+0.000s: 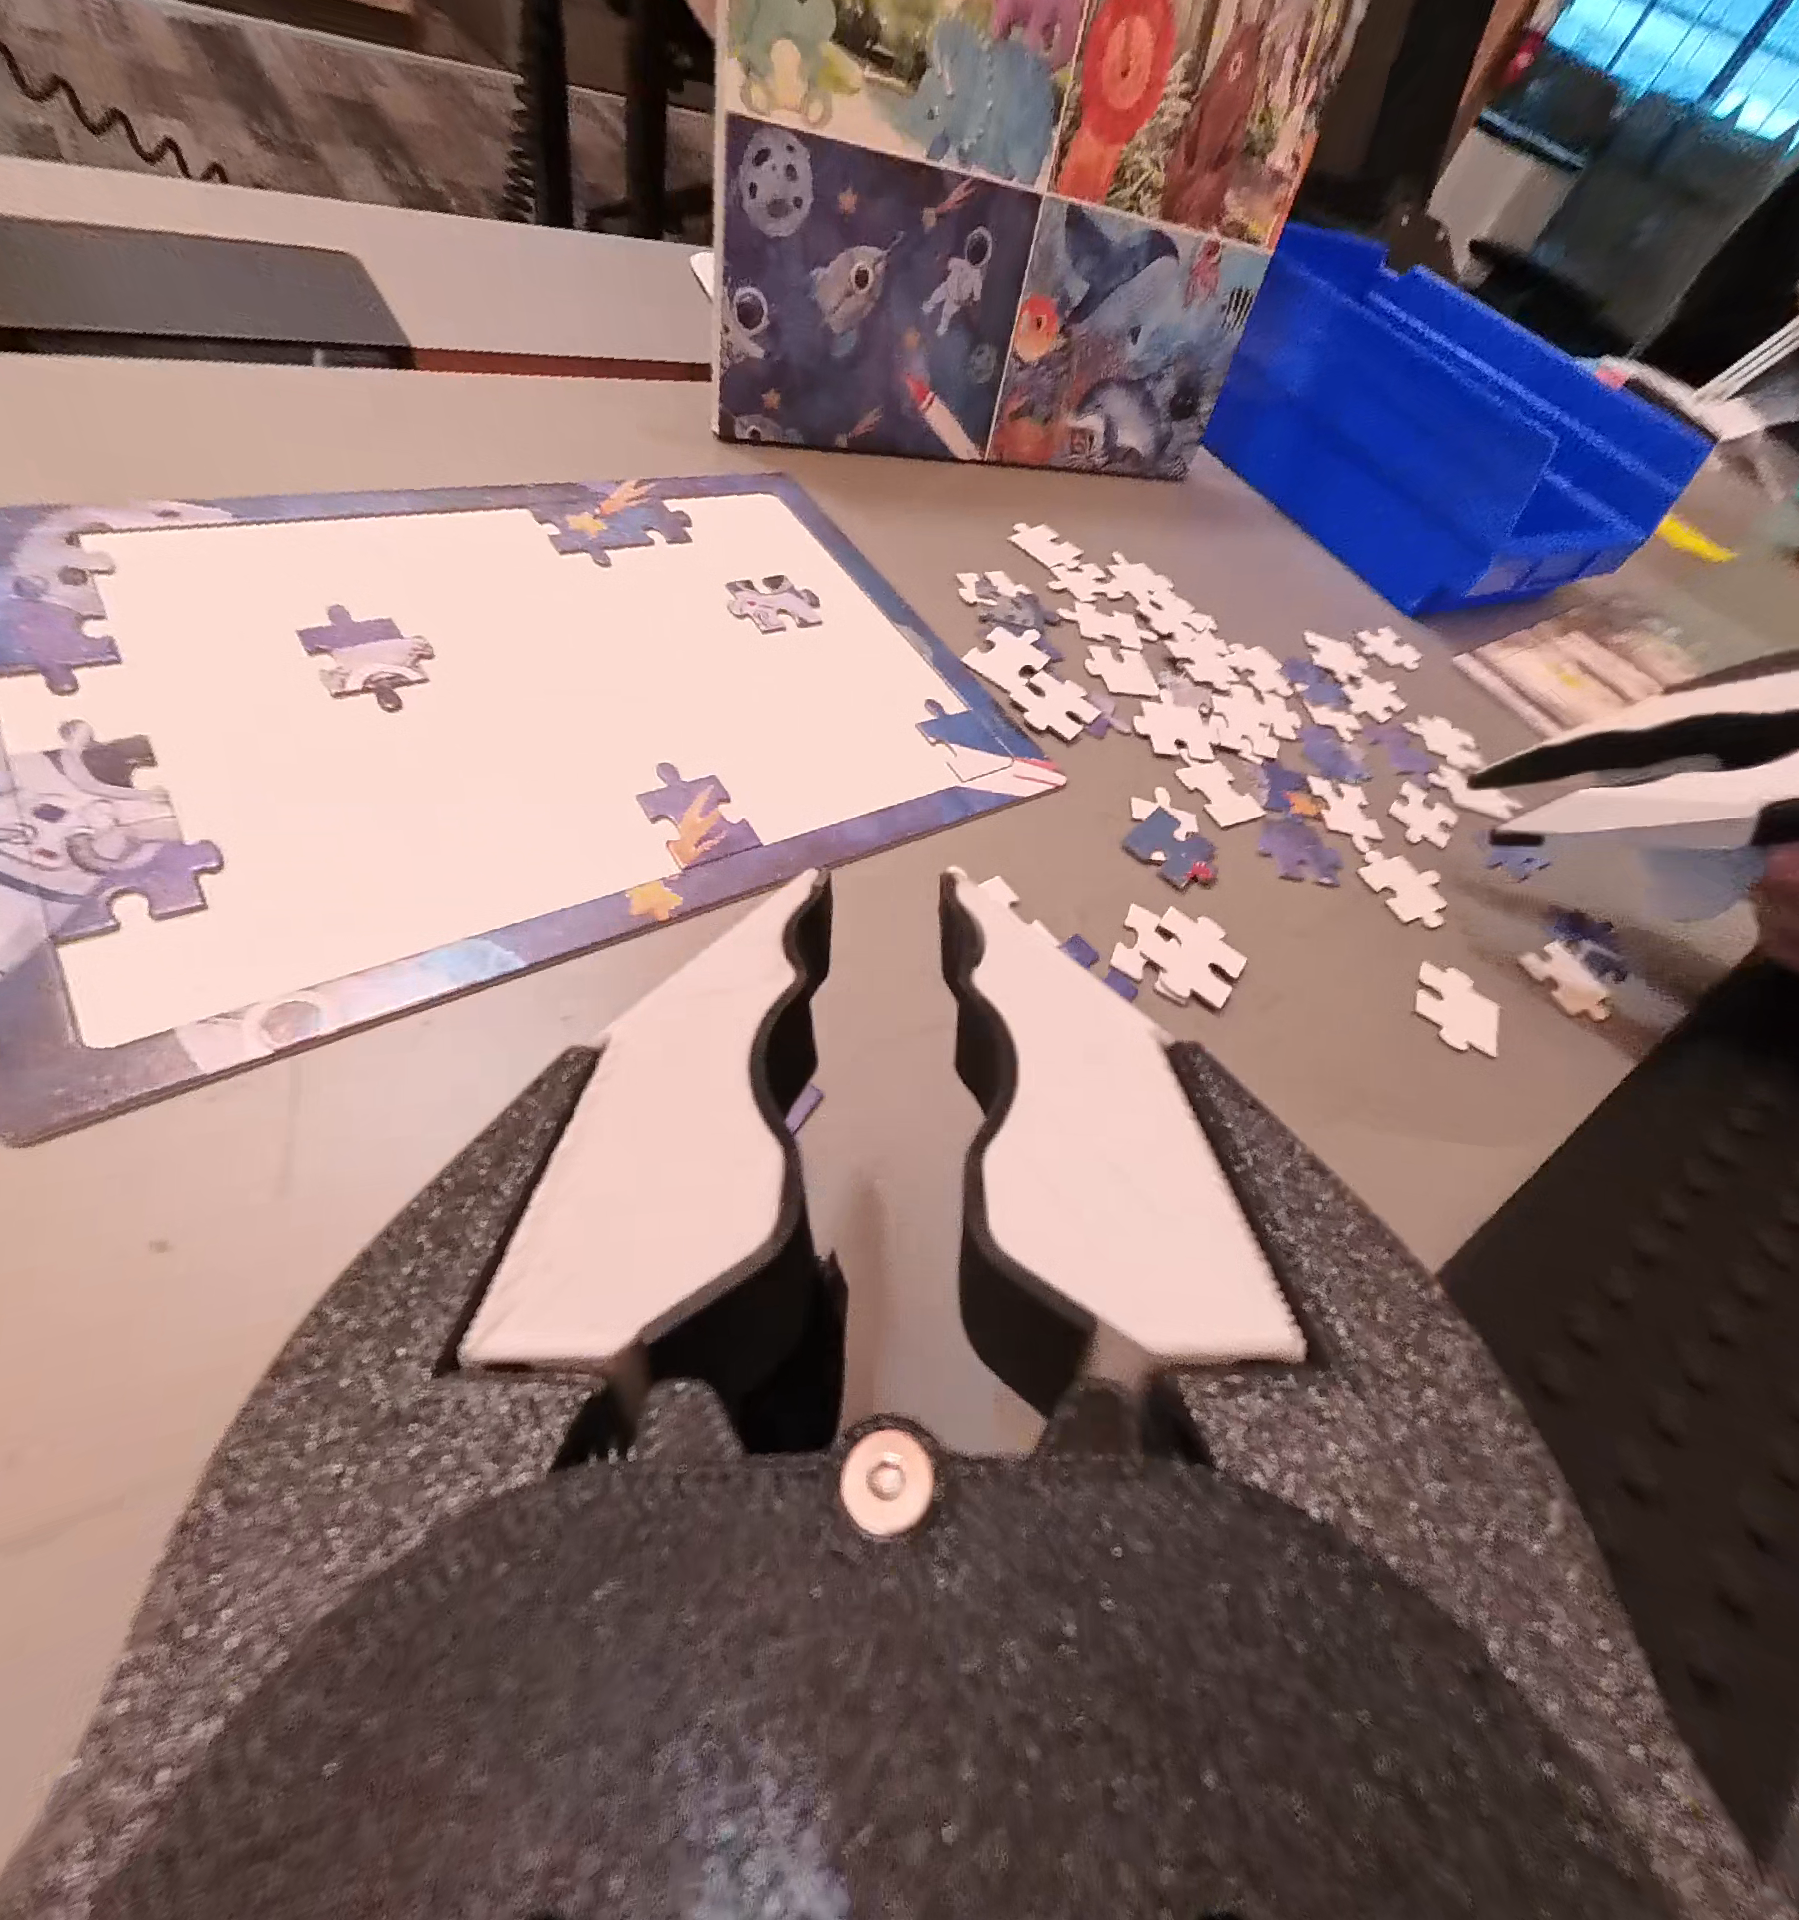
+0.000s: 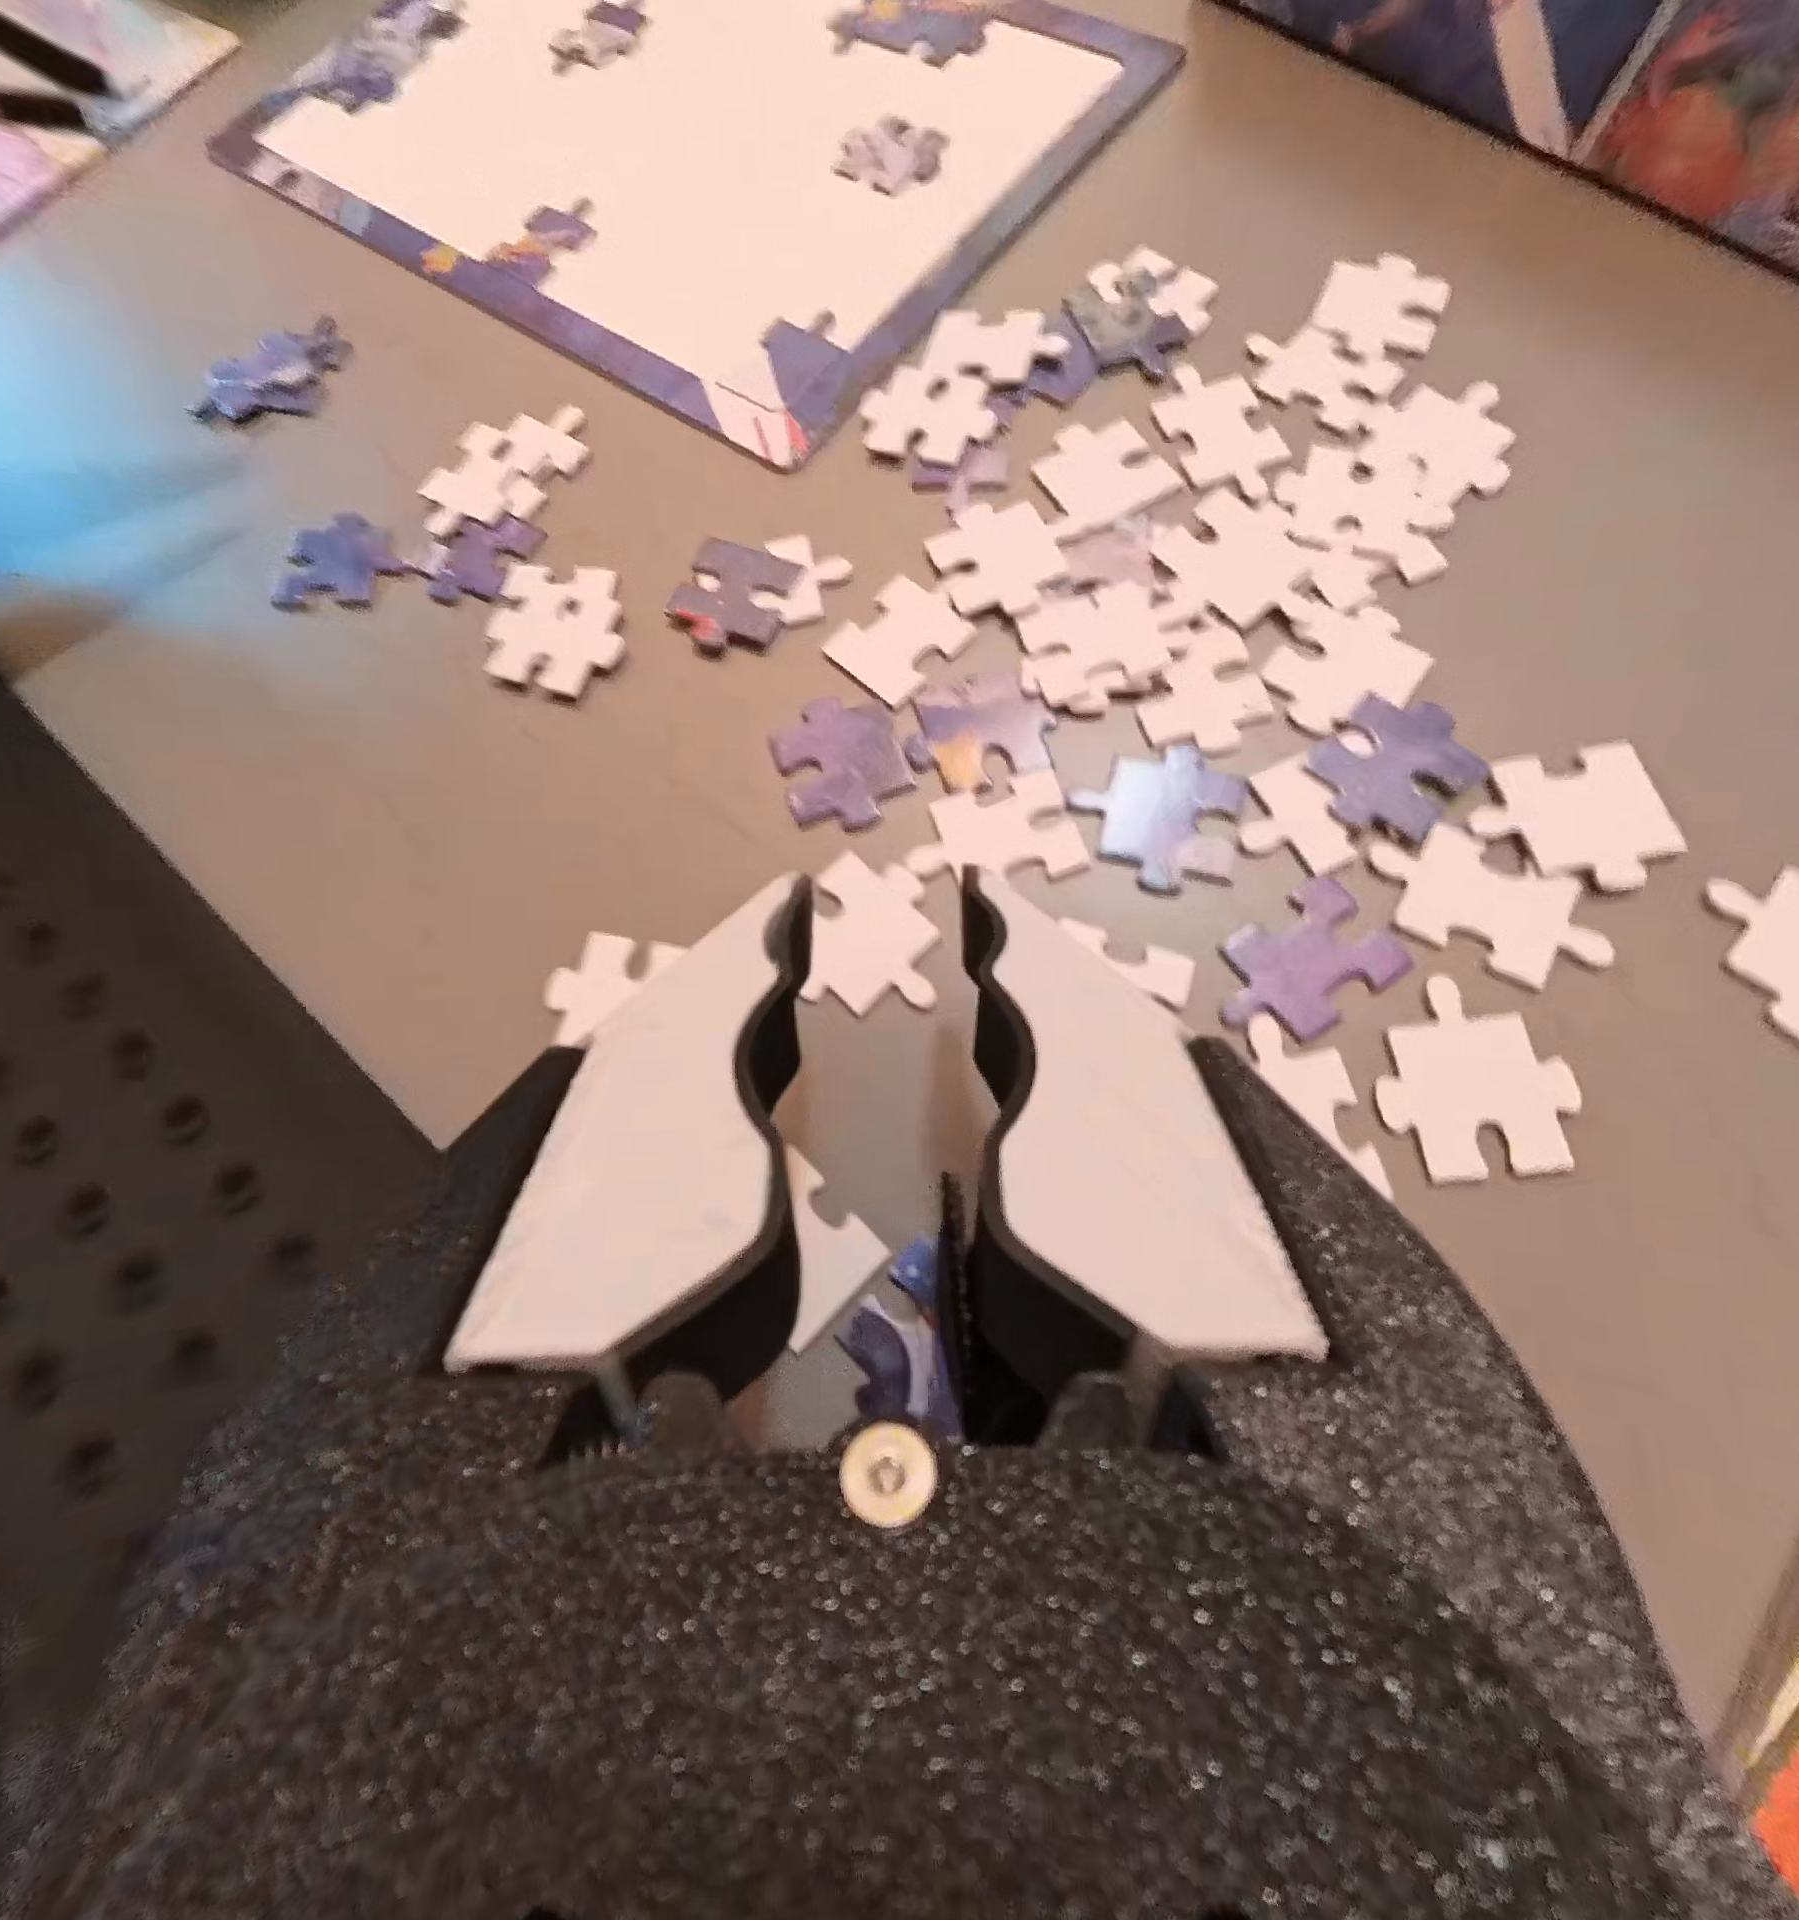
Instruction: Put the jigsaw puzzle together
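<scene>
On the grey bench one puzzle frame lies left of the loose pieces, too many and overlapped to count. Four single pieces sit apart inside the frame. Left tool and right tool are both spread, holding nothing; the right hovers above the pile, blurred.

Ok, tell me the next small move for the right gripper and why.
Probably lower the right gripper onto the white, face-down piece lying between its open fingers and close on it. Both grippers are empty, the puzzle tray is mostly bare, and the loose pieces lie beside it, many face-down, so that piece would need flipping.
</scene>
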Available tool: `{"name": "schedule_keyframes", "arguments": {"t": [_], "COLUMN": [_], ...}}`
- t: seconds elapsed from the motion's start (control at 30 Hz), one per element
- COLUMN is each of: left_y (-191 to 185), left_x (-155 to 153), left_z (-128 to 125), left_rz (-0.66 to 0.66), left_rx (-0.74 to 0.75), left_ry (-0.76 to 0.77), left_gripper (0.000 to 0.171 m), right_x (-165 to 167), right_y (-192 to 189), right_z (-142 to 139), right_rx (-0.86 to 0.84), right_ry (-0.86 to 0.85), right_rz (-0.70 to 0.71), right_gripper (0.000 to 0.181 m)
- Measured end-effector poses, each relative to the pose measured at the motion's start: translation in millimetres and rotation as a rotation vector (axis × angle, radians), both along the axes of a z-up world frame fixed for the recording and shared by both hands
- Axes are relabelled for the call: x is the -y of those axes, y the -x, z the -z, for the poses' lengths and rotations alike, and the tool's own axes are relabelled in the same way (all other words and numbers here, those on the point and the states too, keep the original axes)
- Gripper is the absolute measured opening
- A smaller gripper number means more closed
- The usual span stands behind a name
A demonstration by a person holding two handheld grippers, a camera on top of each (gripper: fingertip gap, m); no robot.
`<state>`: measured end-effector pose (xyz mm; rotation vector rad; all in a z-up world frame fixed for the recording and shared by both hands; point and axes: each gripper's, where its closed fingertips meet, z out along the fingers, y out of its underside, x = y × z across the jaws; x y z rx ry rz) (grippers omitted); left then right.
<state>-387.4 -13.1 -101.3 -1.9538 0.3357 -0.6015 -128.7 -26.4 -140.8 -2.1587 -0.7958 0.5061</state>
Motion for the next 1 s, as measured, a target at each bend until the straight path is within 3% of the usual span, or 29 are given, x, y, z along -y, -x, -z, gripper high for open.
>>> {"name": "schedule_keyframes", "arguments": {"t": [0.17, 0.27, 0.37, 0.43, 0.53, 0.6, 0.63, 0.73, 0.9, 1.0], "left_y": [2.7, 0.7, -1.8, -1.8, -2.1, -2.3, -1.9, -2.7, -1.6, -0.7], "left_x": [-0.3, 0.7, 2.8, 2.8, 3.0, 3.5, 3.4, 1.9, 0.8, 1.2], "left_z": [-2.9, -3.1, -5.1, -4.7, -3.8, -4.0, -4.4, 0.7, 2.6, 0.8], "left_rz": [-0.007, -0.011, -0.002, 0.000, 0.003, 0.009, 0.009, 0.017, 0.014, 0.010], "left_rx": [0.027, -0.024, -0.044, -0.042, -0.041, -0.033, -0.027, -0.021, -0.006, 0.000], "left_ry": [-0.007, -0.035, -0.059, -0.057, -0.052, -0.050, -0.050, -0.015, 0.005, -0.004], "left_gripper": [0.020, 0.020, 0.020, 0.020, 0.020, 0.020, 0.020, 0.020, 0.020, 0.020], "right_x": [-17.1, -54.0, -104.2, -146.2, -177.7, -184.6, -185.0, -190.8, -182.5, -183.0], "right_y": [38.0, 56.5, 81.7, 81.5, 86.5, 82.9, 79.3, 70.0, 74.7, 79.2], "right_z": [-48.4, -51.7, -36.3, -10.2, 8.4, 3.9, 5.1, 5.7, 30.2, 34.5], "right_rx": [0.105, 0.347, 0.380, 0.327, 0.026, -0.085, -0.038, 0.122, 0.216, 0.152], "right_ry": [0.000, -0.049, -0.047, 0.021, 0.144, 0.125, 0.102, -0.067, -0.007, 0.053], "right_rz": [-0.162, -0.258, -0.349, -0.319, -0.242, -0.196, -0.195, -0.171, -0.209, -0.206], "right_gripper": [0.047, 0.046, 0.034, 0.038, 0.038, 0.034, 0.039, 0.031, 0.037, 0.034]}}
